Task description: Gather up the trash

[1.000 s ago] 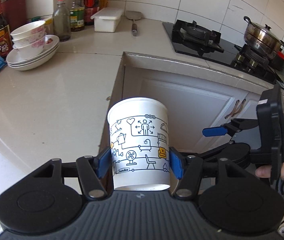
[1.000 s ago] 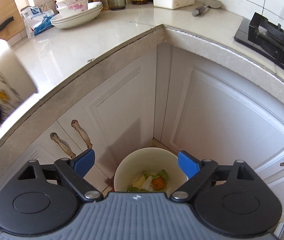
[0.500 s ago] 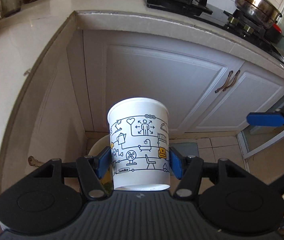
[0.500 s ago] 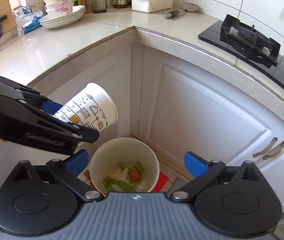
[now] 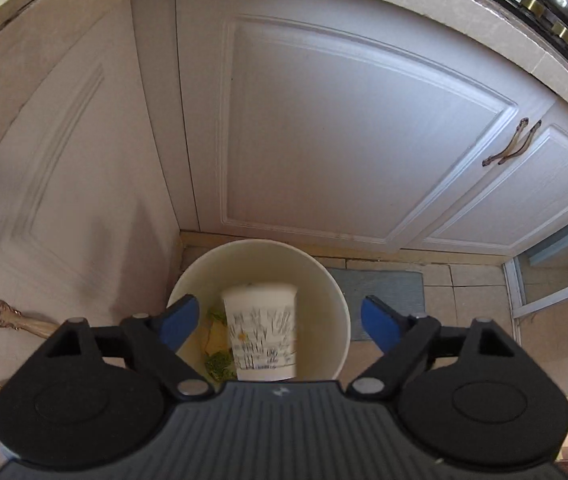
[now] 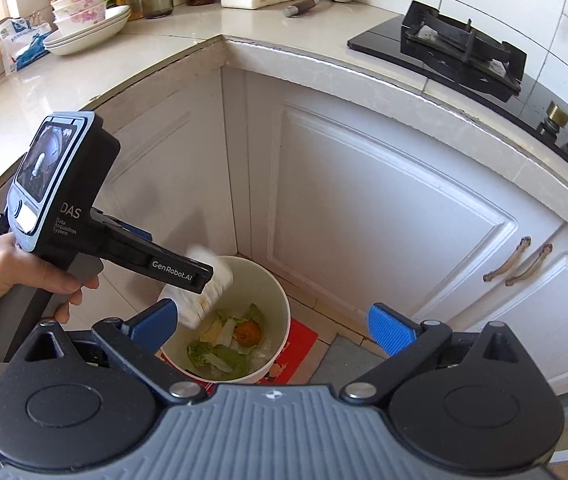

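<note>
A white paper cup [image 5: 261, 332] with black line drawings is blurred, free of the fingers and over the mouth of the cream trash bin [image 5: 326, 280] on the floor. My left gripper [image 5: 280, 322] is open above the bin, its blue fingers wide on either side of the cup. In the right wrist view the cup [image 6: 202, 292] shows blurred at the bin's [image 6: 276, 280] left rim, below the left gripper's body [image 6: 124, 240]. The bin holds vegetable scraps [image 6: 220, 354] and an orange piece. My right gripper [image 6: 274, 326] is open and empty above the bin.
White cabinet doors [image 5: 344, 128] with brass handles [image 5: 512, 148] stand behind the bin in the corner. The counter [image 6: 104, 68] carries stacked bowls [image 6: 84, 20], bottles and a white box. A gas stove [image 6: 460, 44] is on the right. A red mat [image 6: 300, 344] lies by the bin.
The left gripper has tipped down over the bin and opened. The cup has left its fingers and is dropping toward the bin. The right gripper has stayed open.
</note>
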`<state>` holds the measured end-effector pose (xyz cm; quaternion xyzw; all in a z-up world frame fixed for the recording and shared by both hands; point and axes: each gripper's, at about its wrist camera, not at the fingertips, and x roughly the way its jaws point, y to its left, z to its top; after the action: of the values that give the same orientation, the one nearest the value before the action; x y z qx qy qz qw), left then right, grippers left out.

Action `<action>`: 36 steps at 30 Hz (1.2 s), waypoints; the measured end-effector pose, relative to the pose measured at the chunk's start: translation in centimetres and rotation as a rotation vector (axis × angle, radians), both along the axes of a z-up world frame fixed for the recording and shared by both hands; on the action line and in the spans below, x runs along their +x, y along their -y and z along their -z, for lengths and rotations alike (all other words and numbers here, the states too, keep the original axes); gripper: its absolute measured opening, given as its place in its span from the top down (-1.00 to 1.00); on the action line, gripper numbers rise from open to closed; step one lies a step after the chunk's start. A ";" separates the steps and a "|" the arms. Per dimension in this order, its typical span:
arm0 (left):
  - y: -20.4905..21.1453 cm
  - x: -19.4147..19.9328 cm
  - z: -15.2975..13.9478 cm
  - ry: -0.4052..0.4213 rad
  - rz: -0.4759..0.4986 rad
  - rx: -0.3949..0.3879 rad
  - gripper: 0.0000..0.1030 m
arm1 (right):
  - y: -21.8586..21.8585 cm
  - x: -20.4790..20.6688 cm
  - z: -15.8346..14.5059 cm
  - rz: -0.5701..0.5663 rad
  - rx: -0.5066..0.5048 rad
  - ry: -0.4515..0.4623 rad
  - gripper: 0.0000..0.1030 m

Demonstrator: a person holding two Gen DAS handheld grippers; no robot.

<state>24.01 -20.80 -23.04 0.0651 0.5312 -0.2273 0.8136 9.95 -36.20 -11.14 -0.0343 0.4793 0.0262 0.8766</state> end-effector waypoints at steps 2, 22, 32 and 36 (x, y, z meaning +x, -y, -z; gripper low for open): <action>0.0 -0.1 -0.4 0.026 0.001 0.016 -0.74 | 0.1 0.1 0.1 0.005 0.001 -0.003 -1.00; -3.6 -7.1 -11.9 0.237 -0.050 0.132 -0.91 | -1.0 0.0 -2.5 0.233 0.010 -0.090 -1.00; -6.0 -11.7 -16.2 0.191 -0.056 0.151 -0.97 | -4.1 -2.7 -4.9 0.328 0.022 -0.090 -1.00; -6.8 -12.5 -16.5 0.192 -0.065 0.152 -0.97 | -5.3 -3.6 -5.3 0.347 0.010 -0.095 -1.00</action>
<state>11.53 -13.99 -6.51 0.1309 0.4686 -0.1526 0.8602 6.32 -30.88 -5.86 0.0549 0.5186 -0.1217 0.8445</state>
